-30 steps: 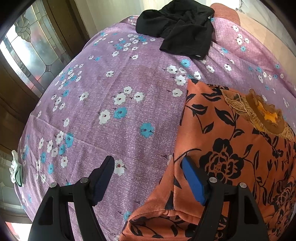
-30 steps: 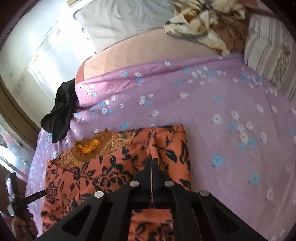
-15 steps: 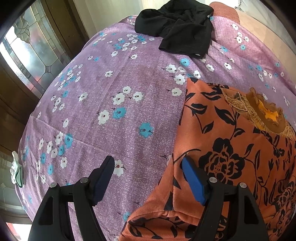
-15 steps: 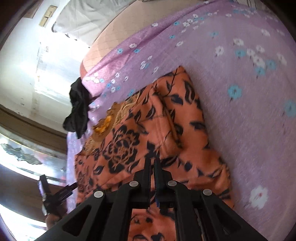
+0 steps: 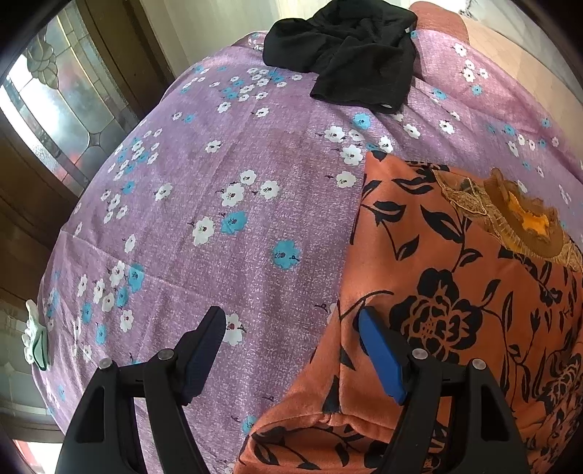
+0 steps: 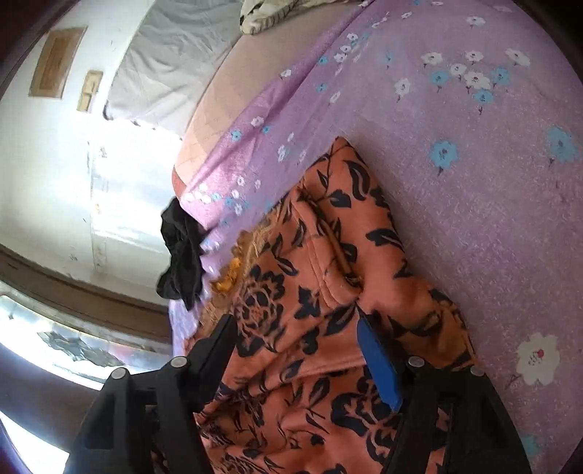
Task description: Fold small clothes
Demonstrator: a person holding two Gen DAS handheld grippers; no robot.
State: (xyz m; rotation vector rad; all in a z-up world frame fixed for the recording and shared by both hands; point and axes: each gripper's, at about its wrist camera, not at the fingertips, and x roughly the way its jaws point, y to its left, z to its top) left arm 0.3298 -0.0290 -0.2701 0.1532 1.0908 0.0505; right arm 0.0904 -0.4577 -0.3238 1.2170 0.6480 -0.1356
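Note:
An orange garment with black flowers and a gold embroidered neckline (image 5: 455,277) lies on the purple flowered bedsheet (image 5: 218,175). My left gripper (image 5: 291,346) is open and empty, low over the garment's left edge. In the right wrist view the garment (image 6: 309,291) has a fold of cloth laid over its right side. My right gripper (image 6: 295,350) is open just above that folded part and holds nothing.
A crumpled black garment (image 5: 349,54) lies at the far edge of the sheet; it also shows in the right wrist view (image 6: 182,251). A stained-glass door (image 5: 54,109) stands left of the bed. A patterned cloth pile (image 6: 277,14) lies far back.
My right gripper carried the garment's right side over toward the left, tilted, then opened and let the cloth go. My left gripper stayed open and hardly moved.

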